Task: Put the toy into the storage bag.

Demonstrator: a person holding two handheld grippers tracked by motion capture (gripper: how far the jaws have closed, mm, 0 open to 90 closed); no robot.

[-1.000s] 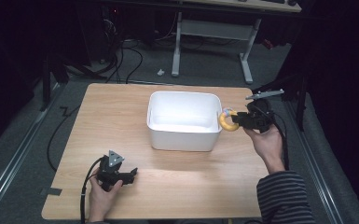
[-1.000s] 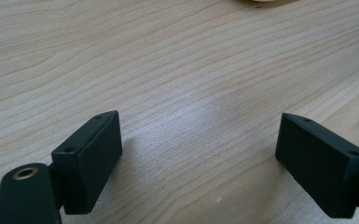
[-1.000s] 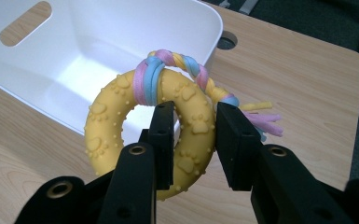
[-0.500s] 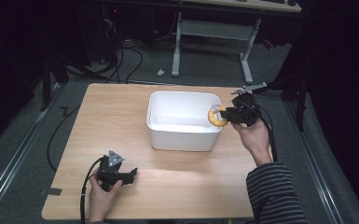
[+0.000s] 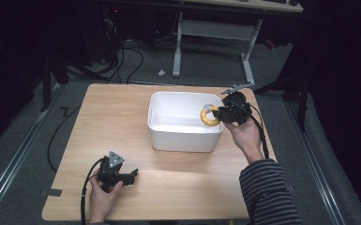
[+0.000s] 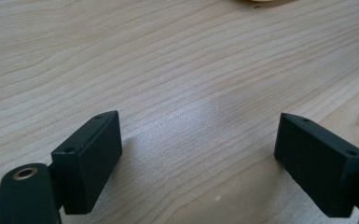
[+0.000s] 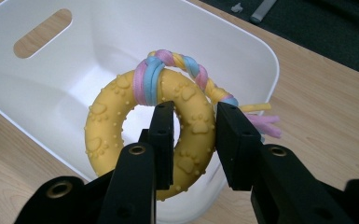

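- Right gripper view: yellow ring toy [image 7: 121,135], rubber, embossed with paw prints and small bumps; a braided pink, blue and yellow rope [image 7: 186,70] is looped through its top, with frayed ends trailing to one side.
- Your right tool [image 7: 193,140] is clamped on the ring's band, one jaw through the hole, the other on the outer edge.
- High view: the ring toy [image 5: 208,117] hangs over the right-hand rim of the white bin [image 5: 169,136], above its interior.
- White bin: rectangular, rounded corners, slot handle in one end wall; it stands near the middle of the counter [image 5: 117,112].
- Your left tool [image 6: 198,158] rests low on the counter near its front left corner, jaws wide apart with nothing between them.
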